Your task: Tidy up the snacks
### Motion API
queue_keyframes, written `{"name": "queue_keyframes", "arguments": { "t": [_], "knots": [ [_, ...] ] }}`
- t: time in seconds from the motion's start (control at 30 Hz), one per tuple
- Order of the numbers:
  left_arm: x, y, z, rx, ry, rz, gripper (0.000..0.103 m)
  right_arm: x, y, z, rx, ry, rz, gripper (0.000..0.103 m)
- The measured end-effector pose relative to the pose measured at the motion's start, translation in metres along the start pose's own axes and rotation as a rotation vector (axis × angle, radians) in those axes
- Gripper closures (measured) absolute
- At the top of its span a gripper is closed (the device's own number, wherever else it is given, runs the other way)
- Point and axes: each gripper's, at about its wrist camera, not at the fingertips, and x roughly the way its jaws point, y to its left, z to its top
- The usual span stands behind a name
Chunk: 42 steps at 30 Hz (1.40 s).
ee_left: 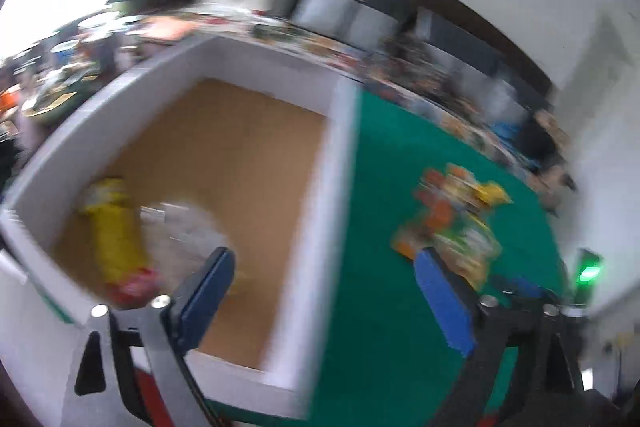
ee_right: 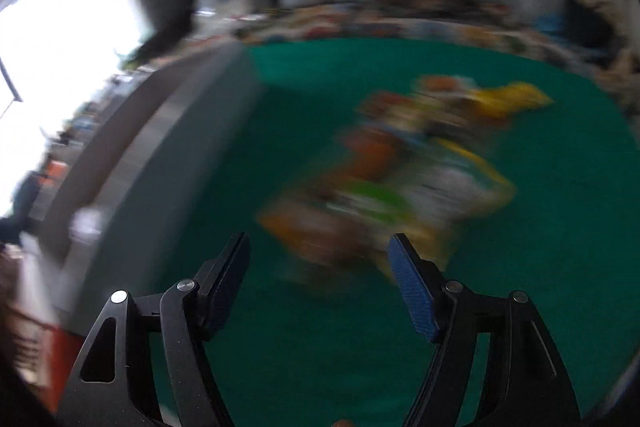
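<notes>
Ahead of the right hand-held gripper (ee_right: 320, 285), a blurred heap of colourful snack packets (ee_right: 400, 171) in orange, green, yellow and white lay on the green cloth-covered desk (ee_right: 540, 267). Its blue-padded jaws stood wide apart with nothing between them, the nearest packets just beyond the fingertips. To its left ran the grey-looking outer wall of a box (ee_right: 168, 163).

Below and ahead of the left hand-held gripper (ee_left: 324, 267) sat that white-walled box with a brown cardboard floor (ee_left: 240, 155). Inside it, near the left finger, lay a yellow packet with a red end (ee_left: 116, 231) and beside it a clear, whitish wrapper (ee_left: 188, 227), both blurred. This hand-held gripper was also spread wide and empty, straddling the box's right wall. Its right finger pointed toward the same snack heap (ee_left: 452, 223) on the desk. Beyond the desk's far edge stretched blurred clutter.
</notes>
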Motion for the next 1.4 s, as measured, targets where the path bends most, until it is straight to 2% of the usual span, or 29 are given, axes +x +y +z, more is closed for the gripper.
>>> {"name": "queue_keyframes", "arguments": {
  "t": [0.07, 0.13, 0.23, 0.3, 0.4, 0.5, 0.53, 0.63, 0.73, 0.87, 1.4],
  "knots": [
    [0.02, -0.041, -0.02, 0.052, 0.054, -0.072, 0.001, -0.002, -0.049, -0.028, 0.001, -0.016, -0.148, 0.028],
    [0.046, -0.071, -0.041, 0.084, 0.122, -0.097, 0.001, -0.007, -0.09, -0.049, 0.027, -0.031, -0.249, 0.028],
    [0.097, -0.102, -0.073, 0.135, 0.229, -0.059, 0.001, -0.005, -0.137, -0.062, 0.086, -0.031, -0.336, 0.028],
    [0.128, -0.114, -0.086, 0.182, 0.26, -0.002, 0.002, 0.001, -0.16, -0.062, 0.121, -0.016, -0.365, 0.028],
    [0.157, -0.117, -0.087, 0.228, 0.235, 0.059, 0.002, 0.007, -0.184, -0.056, 0.158, -0.002, -0.381, 0.028],
    [0.178, -0.113, -0.079, 0.231, 0.219, 0.1, 0.002, 0.013, -0.196, -0.052, 0.187, 0.006, -0.38, 0.028],
    [0.18, -0.115, -0.077, 0.253, 0.19, 0.12, 0.002, 0.015, -0.2, -0.053, 0.196, 0.008, -0.376, 0.028],
    [0.192, -0.119, -0.077, 0.32, 0.17, 0.158, 0.002, 0.008, -0.205, -0.061, 0.229, -0.014, -0.351, 0.027],
    [0.194, -0.12, -0.078, 0.359, 0.159, 0.147, 0.0, 0.006, -0.202, -0.062, 0.24, -0.013, -0.351, 0.025],
    [0.195, -0.12, -0.079, 0.356, 0.146, 0.15, 0.0, 0.007, -0.201, -0.063, 0.248, -0.007, -0.364, 0.021],
    [0.195, -0.121, -0.079, 0.354, 0.143, 0.154, 0.0, 0.006, -0.201, -0.062, 0.248, -0.006, -0.362, 0.02]
  ]
}}
